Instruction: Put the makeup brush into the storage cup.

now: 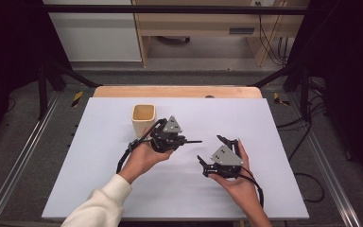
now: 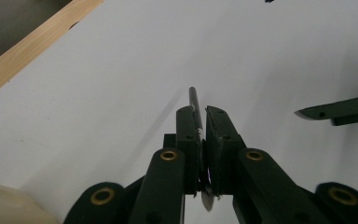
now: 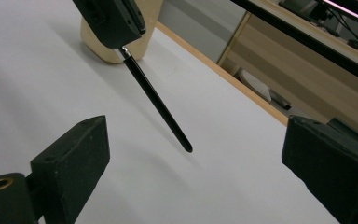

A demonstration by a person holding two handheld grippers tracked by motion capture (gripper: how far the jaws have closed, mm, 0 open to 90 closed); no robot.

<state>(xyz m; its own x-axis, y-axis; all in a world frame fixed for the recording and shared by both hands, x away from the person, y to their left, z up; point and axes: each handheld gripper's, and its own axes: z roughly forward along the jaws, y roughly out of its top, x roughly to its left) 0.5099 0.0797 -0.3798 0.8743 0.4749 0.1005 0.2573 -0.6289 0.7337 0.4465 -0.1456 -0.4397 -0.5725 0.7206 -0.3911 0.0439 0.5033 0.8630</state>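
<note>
My left gripper [image 1: 183, 140] hovers over the white board [image 1: 99, 179], just right of a beige cup [image 1: 143, 119]. It is shut on a thin black pen [image 1: 195, 141] that sticks out toward the right. In the left gripper view the jaws [image 2: 200, 113] pinch the pen [image 2: 193, 99] along its length. My right gripper [image 1: 212, 149] is open, a short way right of the pen's tip. In the right gripper view its wide-open pads [image 3: 196, 133] frame the pen [image 3: 156, 100], which hangs from the left gripper [image 3: 121, 39] in front of the cup [image 3: 142, 44].
The board lies on a wooden table whose edge [image 1: 177, 91] shows at the back. Black frame posts [image 1: 42, 90] stand at both sides, with cables [image 1: 307, 142] on the right. One jaw of the right gripper [image 2: 340, 109] reaches into the left gripper view.
</note>
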